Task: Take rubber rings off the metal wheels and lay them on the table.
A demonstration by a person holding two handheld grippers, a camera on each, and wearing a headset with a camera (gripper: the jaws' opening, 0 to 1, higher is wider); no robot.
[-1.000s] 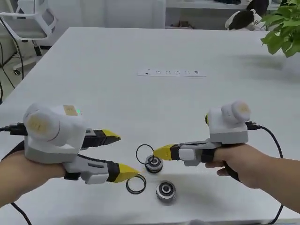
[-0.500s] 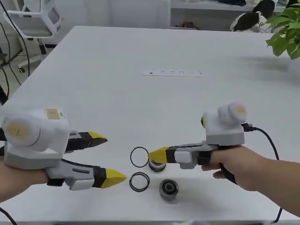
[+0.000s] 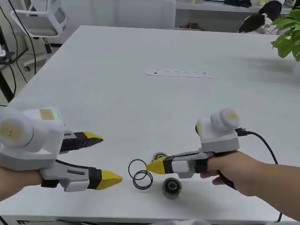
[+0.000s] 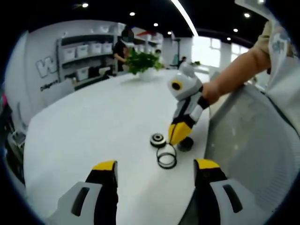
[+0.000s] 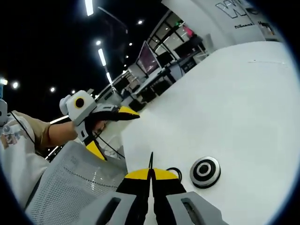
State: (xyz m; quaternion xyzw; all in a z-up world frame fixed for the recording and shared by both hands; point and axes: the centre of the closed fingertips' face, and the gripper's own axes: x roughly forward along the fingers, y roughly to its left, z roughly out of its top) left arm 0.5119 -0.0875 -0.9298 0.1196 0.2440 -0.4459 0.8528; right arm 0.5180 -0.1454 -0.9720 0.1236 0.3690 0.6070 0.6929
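Observation:
Two small metal wheels stand near the table's front edge: one (image 3: 159, 156) just behind my right gripper's jaws, the other (image 3: 171, 186) in front of them. A black rubber ring (image 3: 143, 180) lies flat on the table. My right gripper (image 3: 151, 166) is shut on a second rubber ring (image 3: 137, 167), which hangs low and overlaps the lying one. In the right gripper view that ring (image 5: 151, 161) is a thin black line rising from the shut jaws, with a wheel (image 5: 205, 171) to the right. My left gripper (image 3: 103, 157) is open and holds nothing, left of the rings (image 4: 166, 157).
A flat white strip (image 3: 179, 72) lies mid-table. A chair (image 3: 40, 21) stands at the far left and a green plant (image 3: 288, 33) at the far right. The right gripper's cable (image 3: 265, 143) trails right. The table's front edge (image 3: 140, 219) is close to the wheels.
The right gripper has drawn a ring off the wheel and brought it down and forward, so it now overlaps the ring on the table. The left gripper stays open.

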